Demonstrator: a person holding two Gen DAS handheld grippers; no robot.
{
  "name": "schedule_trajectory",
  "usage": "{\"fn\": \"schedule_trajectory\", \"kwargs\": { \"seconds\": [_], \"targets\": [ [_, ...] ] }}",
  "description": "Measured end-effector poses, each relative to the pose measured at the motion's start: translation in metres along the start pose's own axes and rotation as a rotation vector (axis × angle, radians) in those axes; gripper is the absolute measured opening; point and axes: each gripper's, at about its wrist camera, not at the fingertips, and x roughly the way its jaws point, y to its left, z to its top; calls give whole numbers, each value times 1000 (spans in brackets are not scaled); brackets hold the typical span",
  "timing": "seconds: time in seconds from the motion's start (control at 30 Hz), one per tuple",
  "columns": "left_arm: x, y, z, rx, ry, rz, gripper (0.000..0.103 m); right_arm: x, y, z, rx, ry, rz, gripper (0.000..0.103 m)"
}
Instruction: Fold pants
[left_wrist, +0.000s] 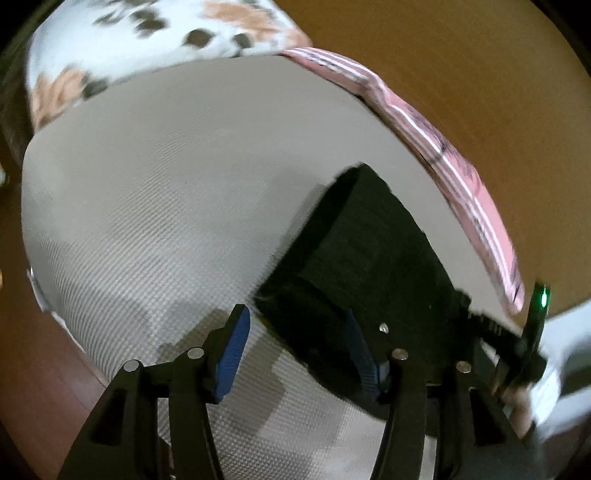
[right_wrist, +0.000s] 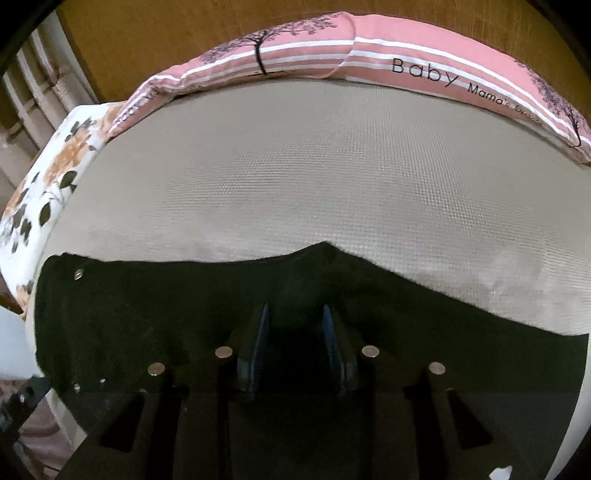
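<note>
The black pants lie on a grey woven mat. In the right wrist view they fill the lower part, with a peaked upper edge and a metal button at the left. My right gripper is open just above the pants, with black cloth between and under its blue pads. In the left wrist view a folded part of the pants lies at the right. My left gripper is open at the pants' left edge: its right pad is over the cloth, its left pad over the mat.
A pink striped pillow with "Baby" lettering lies along the mat's far edge. A white floral pillow is at the left. A brown wooden board stands behind. The other gripper with a green light shows at the right.
</note>
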Motion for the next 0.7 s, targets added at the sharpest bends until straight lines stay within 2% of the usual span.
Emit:
{"fn": "schedule_trajectory", "kwargs": {
  "seconds": [0.07,0.17,0.3,0.5,0.7],
  "targets": [
    [-1,6,1,-32,-8,-6,55,-2,4,-6,-1,3,31,29],
    [0,6,1,-49,-7,-34,55,-5,19,-17,-37,-8,24,28],
    [8,5,-3,-64,52,-86,55,-7,26,-30,-56,-22,12,28],
    [24,11,-8,-137,117,-128,55,-14,19,-37,-5,-31,61,28],
    [30,14,-8,-163,100,-156,55,-22,20,-46,-10,-61,67,29]
  ]
}}
